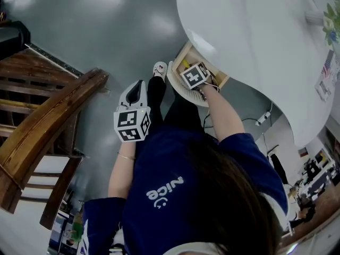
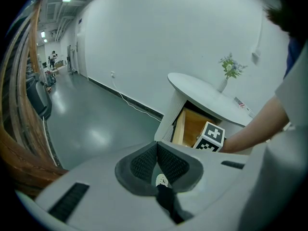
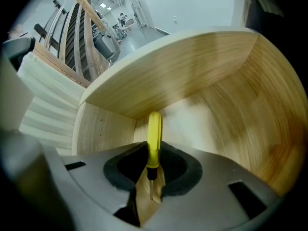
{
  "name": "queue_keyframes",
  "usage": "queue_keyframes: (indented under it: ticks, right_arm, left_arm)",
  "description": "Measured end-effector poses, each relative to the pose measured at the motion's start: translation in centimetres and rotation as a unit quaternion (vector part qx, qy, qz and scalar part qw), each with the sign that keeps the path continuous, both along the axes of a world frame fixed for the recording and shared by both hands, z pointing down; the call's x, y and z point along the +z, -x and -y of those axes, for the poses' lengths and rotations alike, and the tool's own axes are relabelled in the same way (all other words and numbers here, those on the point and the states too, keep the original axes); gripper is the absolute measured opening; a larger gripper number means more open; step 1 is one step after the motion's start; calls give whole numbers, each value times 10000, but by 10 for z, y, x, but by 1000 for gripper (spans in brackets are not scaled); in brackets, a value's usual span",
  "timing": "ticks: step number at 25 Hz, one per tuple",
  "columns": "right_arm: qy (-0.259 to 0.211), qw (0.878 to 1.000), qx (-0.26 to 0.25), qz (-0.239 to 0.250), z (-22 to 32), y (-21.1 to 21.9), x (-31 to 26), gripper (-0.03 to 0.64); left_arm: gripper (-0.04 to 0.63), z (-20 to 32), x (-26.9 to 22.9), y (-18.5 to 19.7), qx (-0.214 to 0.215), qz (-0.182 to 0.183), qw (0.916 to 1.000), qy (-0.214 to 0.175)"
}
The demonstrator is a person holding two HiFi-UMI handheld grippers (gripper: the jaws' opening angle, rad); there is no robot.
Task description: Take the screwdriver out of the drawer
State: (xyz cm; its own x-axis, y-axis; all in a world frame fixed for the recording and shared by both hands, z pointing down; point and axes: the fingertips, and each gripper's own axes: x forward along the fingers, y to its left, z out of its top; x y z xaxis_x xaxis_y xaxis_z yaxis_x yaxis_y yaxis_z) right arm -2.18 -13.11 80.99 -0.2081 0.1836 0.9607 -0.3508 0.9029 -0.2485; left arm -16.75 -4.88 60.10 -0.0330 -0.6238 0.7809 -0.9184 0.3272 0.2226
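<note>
Right gripper was down inside the drawer, and its dark pads were clenched on the yellow screwdriver; the jaws stood partly closed, pinching the lower end of the handle, with the thin metal tip pointing back between them and the rest of the handle sticking out ahead; the screwdriver was within the pale wooden walls, and whether it was clear of the drawer bottom could not be told; left gripper was empty, its two ribbed pads pressed together with nothing between them, held out in the air in front of the person's body and well apart from the drawer; the person's arm reached from the right into the drawer, which stood pulled open below the rim of the round white table; on that table a small plant stood near the far side; beneath it all lay a glossy grey floor, with a wooden stair rail off to the left; further off, a plain white wall closed the room, with a cable trailing along its foot.
</note>
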Motion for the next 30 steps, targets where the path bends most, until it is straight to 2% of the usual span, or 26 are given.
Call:
queue_keyframes:
  ticks: [4, 9, 12, 20, 30]
  right_arm:
    - [11, 10000, 78, 29, 2, -3, -11, 84]
    - [-216, 9996, 30, 168, 6, 0, -33, 83]
    - [-246, 9987, 105, 431, 5, 4, -49, 83]
    - [-602, 9955, 420, 598, 6, -3, -82, 83]
    - [-1083, 9820, 1138, 1050, 13, -4, -136, 83]
  left_arm:
    - [5, 4, 0, 3, 10, -79, 9999, -68]
    - [5, 17, -8, 7, -38, -221, 9994, -267]
    - [5, 29, -12, 4, 74, -242, 9991, -355]
    - [5, 51, -25, -10, 490, -372, 9960, -644]
    - [5, 70, -44, -21, 992, -366, 9897, -961]
